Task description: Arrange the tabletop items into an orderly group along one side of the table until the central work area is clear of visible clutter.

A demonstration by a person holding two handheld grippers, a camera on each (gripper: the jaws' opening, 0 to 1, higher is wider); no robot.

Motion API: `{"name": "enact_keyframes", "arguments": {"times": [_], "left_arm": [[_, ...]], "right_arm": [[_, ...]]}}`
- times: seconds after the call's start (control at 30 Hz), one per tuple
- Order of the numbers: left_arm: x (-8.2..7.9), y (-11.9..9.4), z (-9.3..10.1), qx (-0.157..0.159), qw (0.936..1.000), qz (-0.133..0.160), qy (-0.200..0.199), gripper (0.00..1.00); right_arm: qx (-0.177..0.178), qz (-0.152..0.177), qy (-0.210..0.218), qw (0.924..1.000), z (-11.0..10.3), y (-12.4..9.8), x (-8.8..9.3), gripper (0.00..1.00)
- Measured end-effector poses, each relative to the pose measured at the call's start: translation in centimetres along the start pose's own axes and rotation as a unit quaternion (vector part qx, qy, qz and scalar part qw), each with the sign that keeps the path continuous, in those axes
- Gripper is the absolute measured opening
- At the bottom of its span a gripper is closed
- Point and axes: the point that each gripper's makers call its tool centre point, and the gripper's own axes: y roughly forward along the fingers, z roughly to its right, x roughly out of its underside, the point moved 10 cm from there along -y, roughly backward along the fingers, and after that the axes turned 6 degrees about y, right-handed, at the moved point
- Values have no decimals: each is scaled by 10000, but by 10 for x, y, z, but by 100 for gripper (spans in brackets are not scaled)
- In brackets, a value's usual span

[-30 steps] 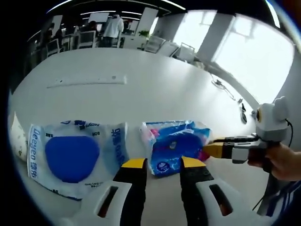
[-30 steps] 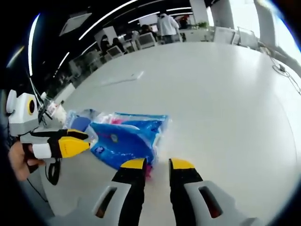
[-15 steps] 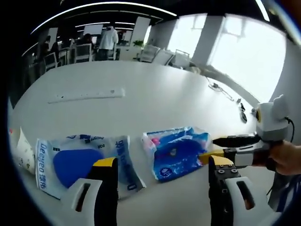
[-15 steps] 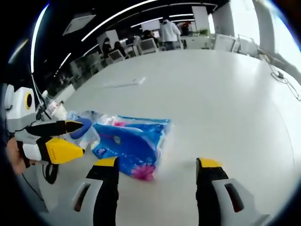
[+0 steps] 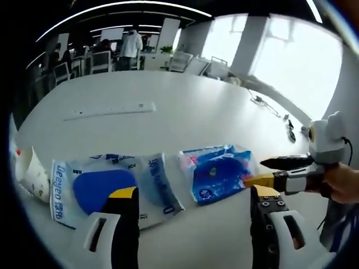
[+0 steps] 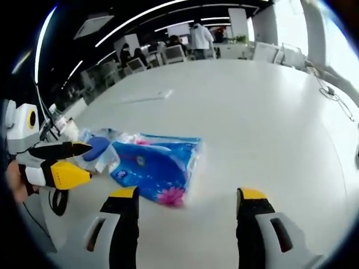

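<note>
While the white table [image 5: 185,112] spreads across most of both views, its middle and upper reaches lie bare apart from a long white strip [image 5: 110,110] in the upper left of the left gripper view, seen again as a small pale bar [image 6: 147,98] left of centre high in the right gripper view. Largest of the items is the clear packet with a dark blue oval inside [image 5: 106,188], lying flat at lower left of the left gripper view, printed with blue lettering along its edges. Just beside it to the right, apart by a thin strip of table, lies the blue tissue pack [image 5: 217,172], flat, near the centre of that view; in the right gripper view the same tissue pack [image 6: 154,165] sits left of centre with a pink flower print at its near corner, and the clear packet [image 6: 96,150] shows behind it at mid left. A small pale patterned pack [image 5: 31,174] sits at the far left edge of the left gripper view, touching or just beside the clear packet.

At the bottom of the left gripper view, the left gripper [image 5: 190,204] has its yellow-tipped jaws spread wide, holding nothing. Likewise, the right gripper [image 6: 188,202] at the bottom of its own view stands wide apart and empty. From the right edge of the left gripper view the right gripper [image 5: 275,171] comes in, held by a hand [image 5: 342,185], its tips near the tissue pack.
</note>
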Motion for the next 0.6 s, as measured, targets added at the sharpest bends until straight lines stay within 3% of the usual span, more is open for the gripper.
{"name": "enact_keyframes", "arguments": {"times": [0.6], "left_arm": [[13,-37,-2,-196,9994,150,-233,73]], "right_arm": [[-74,6,-210,9998,-11,-17,6,68]]}}
